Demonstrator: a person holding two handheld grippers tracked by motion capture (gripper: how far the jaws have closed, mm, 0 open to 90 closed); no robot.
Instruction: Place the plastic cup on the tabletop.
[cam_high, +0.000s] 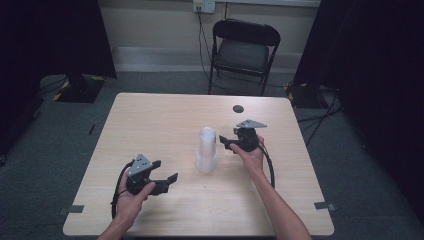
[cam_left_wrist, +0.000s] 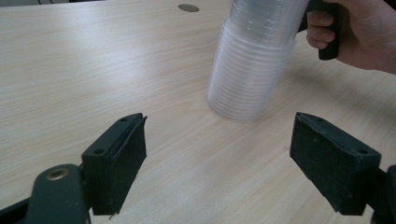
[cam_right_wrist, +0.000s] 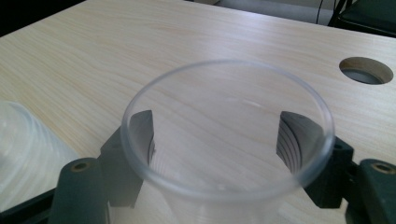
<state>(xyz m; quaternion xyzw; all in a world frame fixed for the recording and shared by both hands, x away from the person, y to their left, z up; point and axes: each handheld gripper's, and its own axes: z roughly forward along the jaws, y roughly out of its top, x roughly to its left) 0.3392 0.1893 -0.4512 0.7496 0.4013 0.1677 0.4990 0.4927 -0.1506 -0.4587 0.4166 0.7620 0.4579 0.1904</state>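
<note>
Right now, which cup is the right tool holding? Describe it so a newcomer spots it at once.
Start at the wooden table and find the tall stack of clear cups near its middle. Just right of it, the right tool grips a single clear cup by its sides. Unlike the nested stack, it stands alone, mouth up.

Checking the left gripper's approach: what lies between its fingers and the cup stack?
Bare tabletop, clear in the left gripper view: the open left gripper faces the stack with nothing between.
</note>
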